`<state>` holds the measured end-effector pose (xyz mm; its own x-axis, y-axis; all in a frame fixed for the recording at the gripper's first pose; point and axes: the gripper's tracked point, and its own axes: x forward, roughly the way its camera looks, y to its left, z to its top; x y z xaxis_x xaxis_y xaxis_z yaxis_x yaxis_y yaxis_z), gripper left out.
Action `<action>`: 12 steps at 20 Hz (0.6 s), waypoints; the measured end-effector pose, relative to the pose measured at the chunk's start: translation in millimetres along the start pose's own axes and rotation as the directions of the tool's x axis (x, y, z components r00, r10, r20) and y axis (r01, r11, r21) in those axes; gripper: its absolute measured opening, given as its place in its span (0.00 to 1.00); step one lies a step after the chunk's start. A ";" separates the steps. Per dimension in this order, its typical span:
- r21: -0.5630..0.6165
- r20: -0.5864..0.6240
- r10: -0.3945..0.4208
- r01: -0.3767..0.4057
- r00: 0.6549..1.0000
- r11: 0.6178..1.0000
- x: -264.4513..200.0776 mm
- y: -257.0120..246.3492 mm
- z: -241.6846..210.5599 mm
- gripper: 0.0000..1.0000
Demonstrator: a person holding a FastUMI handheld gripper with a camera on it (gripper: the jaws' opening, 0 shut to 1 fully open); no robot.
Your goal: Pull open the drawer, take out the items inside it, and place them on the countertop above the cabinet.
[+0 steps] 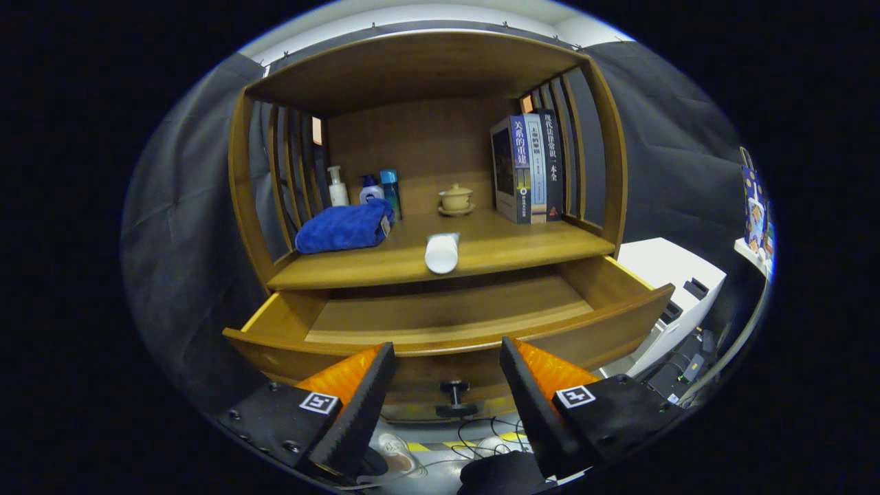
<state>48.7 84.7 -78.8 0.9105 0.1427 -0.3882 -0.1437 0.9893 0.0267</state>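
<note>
The wooden drawer (619, 313) of the cabinet stands pulled out, and the part of its floor that I see is bare. On the countertop (522, 247) above it a white cylinder (441, 252) lies on its side near the front edge. A folded blue towel (344, 227) rests to its left. My gripper (447, 357) hangs open in front of the drawer, level with its front panel, with nothing between the fingers. The drawer's dark knob (454, 397) shows below, between the fingers.
At the back of the countertop stand three bottles (364, 187), a small lidded teacup on a saucer (456, 199) and upright books (529, 168). A white box-like unit (677, 285) sits right of the drawer. Cables and a person's shoes (395, 450) are on the floor below.
</note>
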 end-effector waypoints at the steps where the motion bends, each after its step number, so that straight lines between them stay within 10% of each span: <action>1: 0.000 -0.007 -0.002 0.002 1.000 1.000 2.4 0.6 -2.2 0.99; 12: -0.023 0.026 0.002 -0.001 1.000 1.000 9.9 4.3 1.8 0.98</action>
<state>57.8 90.4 -80.8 0.9200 0.1454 -0.3640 -0.1539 0.9881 0.0059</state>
